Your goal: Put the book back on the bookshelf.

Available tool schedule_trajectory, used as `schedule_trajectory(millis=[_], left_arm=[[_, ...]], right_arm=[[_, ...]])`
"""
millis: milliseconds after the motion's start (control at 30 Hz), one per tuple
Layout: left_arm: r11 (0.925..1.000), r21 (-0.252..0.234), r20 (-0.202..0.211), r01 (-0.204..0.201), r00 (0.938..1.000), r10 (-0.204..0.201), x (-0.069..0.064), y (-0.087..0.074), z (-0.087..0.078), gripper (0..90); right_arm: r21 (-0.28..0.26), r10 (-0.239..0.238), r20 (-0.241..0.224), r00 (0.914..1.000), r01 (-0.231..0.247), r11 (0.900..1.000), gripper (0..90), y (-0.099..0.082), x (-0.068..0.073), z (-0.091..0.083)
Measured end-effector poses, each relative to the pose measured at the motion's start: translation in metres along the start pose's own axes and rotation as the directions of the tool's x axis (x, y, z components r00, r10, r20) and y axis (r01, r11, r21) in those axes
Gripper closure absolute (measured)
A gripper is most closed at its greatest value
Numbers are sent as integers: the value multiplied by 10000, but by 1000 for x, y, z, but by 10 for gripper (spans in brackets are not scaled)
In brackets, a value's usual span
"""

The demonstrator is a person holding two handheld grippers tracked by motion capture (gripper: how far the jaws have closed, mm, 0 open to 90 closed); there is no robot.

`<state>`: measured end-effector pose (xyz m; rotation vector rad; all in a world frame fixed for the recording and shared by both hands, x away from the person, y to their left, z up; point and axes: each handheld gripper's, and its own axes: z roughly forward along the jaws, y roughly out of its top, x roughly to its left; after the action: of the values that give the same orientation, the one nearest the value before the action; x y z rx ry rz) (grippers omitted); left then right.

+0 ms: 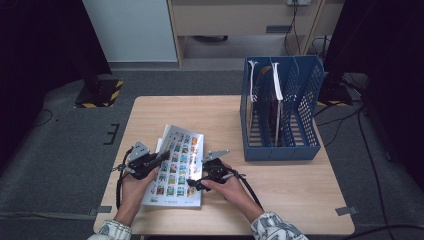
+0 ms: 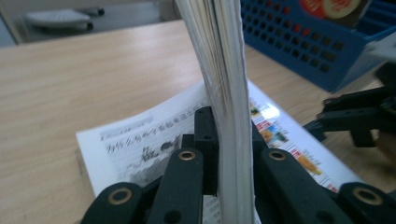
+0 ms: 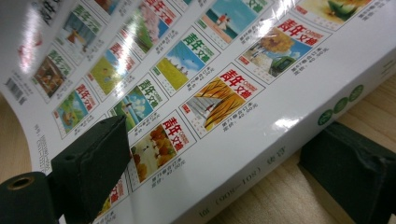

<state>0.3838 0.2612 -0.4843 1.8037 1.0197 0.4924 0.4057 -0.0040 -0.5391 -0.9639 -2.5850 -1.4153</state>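
A person sits at a pale wooden table with a two-jaw gripper in each hand, working on a magazine that lies near the front edge, just left of centre. Its glossy back cover shows a grid of small colour pictures.

The left gripper is clenched on the magazine's left edge; in the left gripper view the block of pages stands pinched between the black jaws, lifted off the table. The right gripper sits at the magazine's right side, by the spine. In the right gripper view its jaws are spread, 1 pad over the cover and 1 below the spine near the tabletop, with the magazine between them but not yet squeezed.

Judging by this, the work is at an early stage: 1 side is gripped and raised, the second grip is not yet made, and the magazine has not left the table. A blue file rack with upright slots stands at the far right of the table, well apart, already holding a few items; it looks like the likely destination.

Around the table are grey carpet, trailing cables, black stands and light wooden furniture behind.
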Motion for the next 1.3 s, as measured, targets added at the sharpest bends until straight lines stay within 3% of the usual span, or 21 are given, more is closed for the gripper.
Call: schedule_trajectory(millis=[67,167,233,267,333,400,433,500,633,700,767,867,900,1000,1100,1300], left_arm=[[9994,330,-265,78,9996,-70,4,-4,5,808],[9967,789,-816,-180,9964,245,10,-9,12,731],[9929,1179,-1517,124,9884,57,16,-12,16,555],[9922,1208,-1699,311,9854,-102,20,-14,16,532],[9945,998,-2236,319,9747,-89,27,-17,11,487],[9958,673,-2223,614,9739,-450,34,-18,4,425],[9960,603,-2074,661,9769,-523,35,-18,1,431],[9952,935,-2011,305,9795,-111,34,-21,-2,461],[9884,1445,-1801,466,9834,-200,34,-26,2,429],[9835,1774,-1543,357,9880,-80,32,-29,8,425],[9770,2126,-1553,131,9877,206,30,-31,13,400],[9777,2086,-1551,223,9879,105,30,-32,14,379],[9810,1937,-1452,60,9891,226,32,-32,15,380],[9827,1821,-1365,331,9906,-81,34,-34,15,381],[9825,1838,-1387,299,9903,-42,34,-34,15,381],[9795,1923,-1330,608,9905,-353,34,-35,14,381]], right_arm=[[6,14,22,10000,-14,10000,86,0,0,0],[1,-5,32,10000,5,10000,87,0,0,0],[59,-35,97,9999,34,10000,88,0,1,0],[73,-139,195,9997,138,9999,86,0,2,1],[121,-266,333,9991,262,9996,80,0,4,2],[123,-255,356,9990,250,9996,80,0,4,2],[123,-255,363,9990,251,9996,80,0,4,2],[139,-241,363,9991,236,9996,80,0,4,1],[84,-175,390,9991,172,9998,83,0,4,1],[89,-182,415,9990,179,9998,83,0,5,1],[79,-151,406,9991,148,9999,84,0,4,1],[102,-207,447,9988,203,9997,82,0,5,1],[98,-215,462,9987,210,9997,76,0,5,2],[96,-216,551,9982,211,9997,69,3,4,4],[8,-124,621,9980,124,9999,88,6,1,7],[98,93,476,9988,-97,9999,122,16,-8,12]])
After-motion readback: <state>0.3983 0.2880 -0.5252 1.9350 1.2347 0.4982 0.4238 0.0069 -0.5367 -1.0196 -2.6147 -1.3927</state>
